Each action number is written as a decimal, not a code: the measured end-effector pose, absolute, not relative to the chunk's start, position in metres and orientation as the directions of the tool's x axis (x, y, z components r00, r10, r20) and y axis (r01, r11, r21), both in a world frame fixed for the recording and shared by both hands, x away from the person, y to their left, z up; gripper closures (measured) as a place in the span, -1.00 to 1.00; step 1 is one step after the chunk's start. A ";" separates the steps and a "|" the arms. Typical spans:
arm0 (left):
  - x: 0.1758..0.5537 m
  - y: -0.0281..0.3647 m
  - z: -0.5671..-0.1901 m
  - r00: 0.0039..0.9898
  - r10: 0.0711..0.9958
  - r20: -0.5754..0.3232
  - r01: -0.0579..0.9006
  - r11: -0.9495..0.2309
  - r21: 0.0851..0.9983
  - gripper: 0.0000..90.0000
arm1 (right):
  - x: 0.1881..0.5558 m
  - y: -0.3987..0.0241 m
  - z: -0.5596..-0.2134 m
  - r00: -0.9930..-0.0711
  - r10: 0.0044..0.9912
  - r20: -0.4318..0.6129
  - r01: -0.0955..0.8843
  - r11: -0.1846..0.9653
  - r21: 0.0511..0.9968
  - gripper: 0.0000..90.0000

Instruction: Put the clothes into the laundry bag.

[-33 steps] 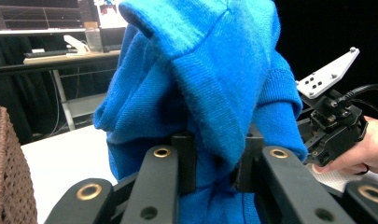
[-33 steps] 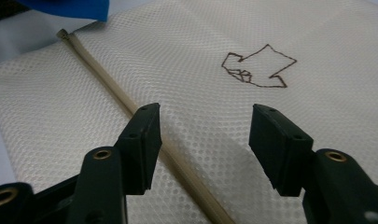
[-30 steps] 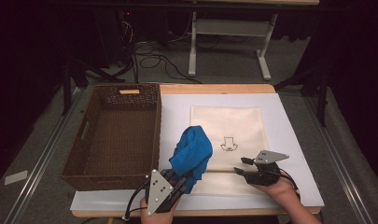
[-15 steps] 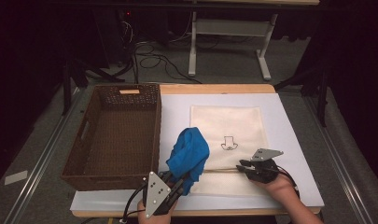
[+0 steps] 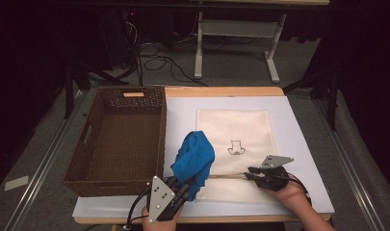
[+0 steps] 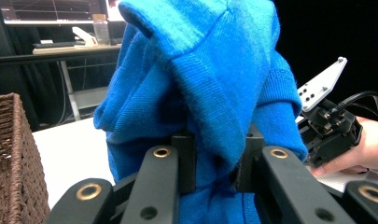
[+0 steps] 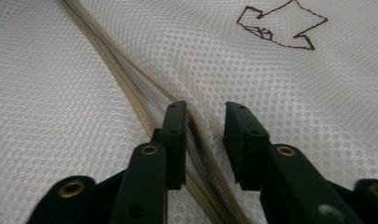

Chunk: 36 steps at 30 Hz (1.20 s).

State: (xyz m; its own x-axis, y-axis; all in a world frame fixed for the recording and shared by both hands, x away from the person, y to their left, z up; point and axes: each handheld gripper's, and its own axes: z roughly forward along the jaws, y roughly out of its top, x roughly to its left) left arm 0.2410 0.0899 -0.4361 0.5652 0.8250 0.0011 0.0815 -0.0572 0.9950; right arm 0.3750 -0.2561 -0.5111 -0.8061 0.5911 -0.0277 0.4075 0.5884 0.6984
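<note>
Left gripper (image 5: pixel 185 190) jaws pinch blue knit (image 5: pixel 194 158) | right gripper (image 5: pixel 248 174) jaws closing over mesh bag (image 5: pixel 236 130) zipper edge (image 7: pixel 130 93), near desk's front edge | lift the upper layer alone to open the mouth.

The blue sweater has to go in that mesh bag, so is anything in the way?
Nothing lies between the blue sweater and the mesh bag, but the zipper opening is barely parted.

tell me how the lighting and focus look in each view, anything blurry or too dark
High view: the white table top is evenly lit, the room behind falls into near black. Left gripper view: the blue knit garment is sharp enough to show its weave, the background dark and soft. Right gripper view: the mesh bag is crisp mid-frame, blurred towards the near jaws; no glare.
</note>
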 end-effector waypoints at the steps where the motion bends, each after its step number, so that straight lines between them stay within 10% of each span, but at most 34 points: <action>1: 0.241 0.090 -0.436 0.565 0.825 0.000 0.084 -0.058 0.995 0.67 | 0.375 -0.256 -0.512 -0.807 0.589 -0.031 0.402 0.588 0.702 0.70; 9: 0.242 0.089 -0.436 0.567 0.824 0.000 0.087 -0.060 0.994 0.67 | 0.375 -0.255 -0.511 -0.805 0.591 -0.049 0.396 0.596 0.699 0.99; 36: 0.230 0.035 -0.436 0.682 0.730 -0.031 0.074 -0.027 0.997 0.68 | 0.377 -0.251 -0.484 -0.769 0.639 -0.003 0.353 0.428 0.832 0.99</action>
